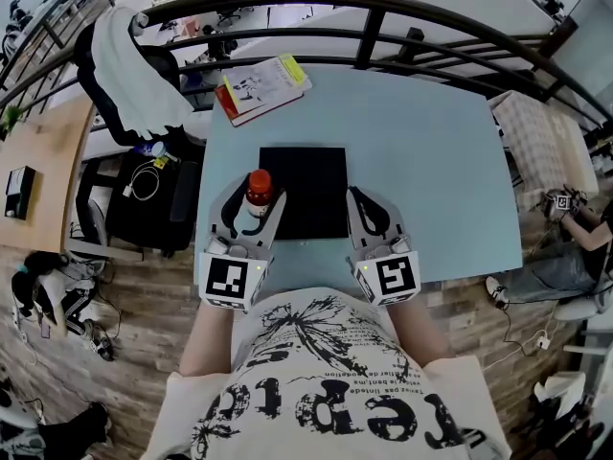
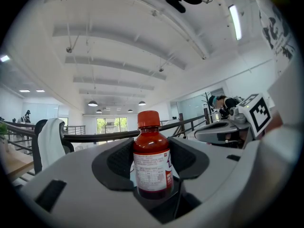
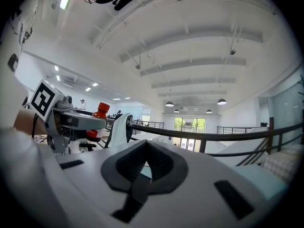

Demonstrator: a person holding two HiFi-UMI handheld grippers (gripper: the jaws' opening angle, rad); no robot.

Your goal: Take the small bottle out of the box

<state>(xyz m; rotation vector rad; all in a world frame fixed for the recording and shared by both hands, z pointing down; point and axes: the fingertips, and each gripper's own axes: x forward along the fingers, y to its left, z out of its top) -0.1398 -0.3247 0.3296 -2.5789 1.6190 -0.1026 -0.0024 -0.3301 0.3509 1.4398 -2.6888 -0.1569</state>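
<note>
Blue table [image 1: 431,161]: left gripper [image 1: 256,205] clamps small bottle [image 1: 259,184], base hidden; right gripper [image 1: 357,201] clenched empty.

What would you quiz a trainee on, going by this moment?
1. Which gripper holds the small bottle? A: the left gripper. B: the other one. C: neither.
2. True or false: the right gripper has its jaws together with nothing between them.
3. Fill in: the bottle's cap is coloured ____.

Key: 1 A; 2 true; 3 red.
</note>
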